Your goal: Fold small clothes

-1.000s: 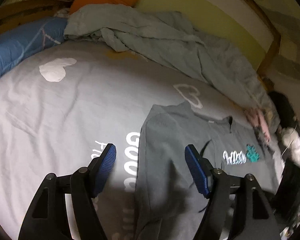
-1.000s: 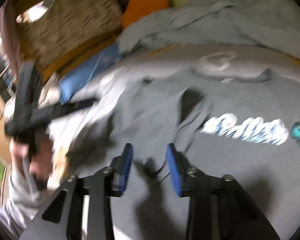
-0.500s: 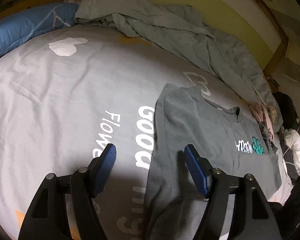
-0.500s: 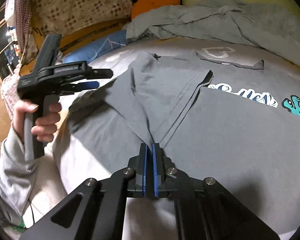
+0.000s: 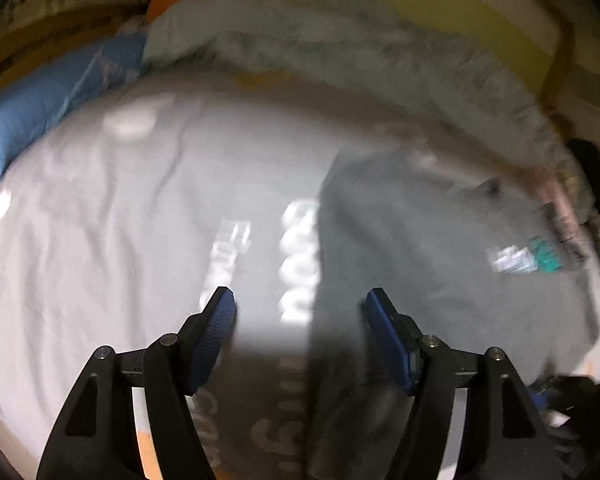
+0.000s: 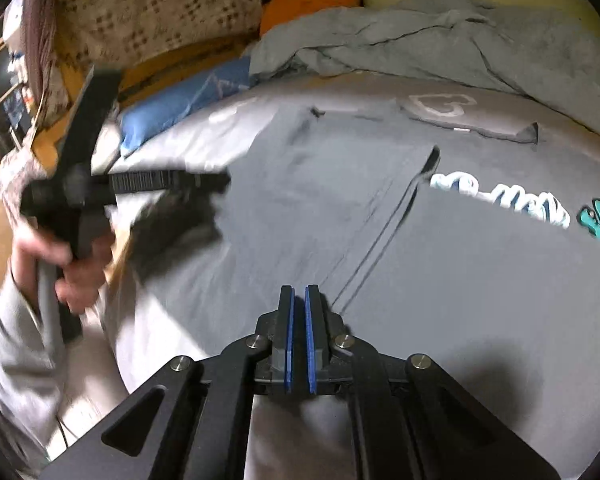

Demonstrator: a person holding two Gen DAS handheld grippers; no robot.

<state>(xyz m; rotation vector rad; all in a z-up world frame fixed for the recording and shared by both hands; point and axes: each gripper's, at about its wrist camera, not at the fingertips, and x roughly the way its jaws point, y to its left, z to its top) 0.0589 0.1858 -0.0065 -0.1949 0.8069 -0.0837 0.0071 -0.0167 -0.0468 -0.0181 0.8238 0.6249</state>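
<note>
Left wrist view: heavy motion blur throughout; white lettering on the pale grey printed bedsheet [image 5: 100, 240] smeared to streaks. Dim room; bright patch centre frame, hard dark shadow below it. Right wrist view: sharper. Dark grey T-shirt with white and teal print [image 6: 480, 280] in focus; person's hand holding the black left gripper [image 6: 204, 180] blurred. Strong fisheye bending, black vignette at corners in both.

A grey bedsheet [image 6: 236, 128] with white hearts covers the bed, a blue pillow [image 6: 180, 108] and crumpled grey blanket [image 6: 440, 48] behind; yellowish headboard [image 5: 440, 12], perhaps.
</note>
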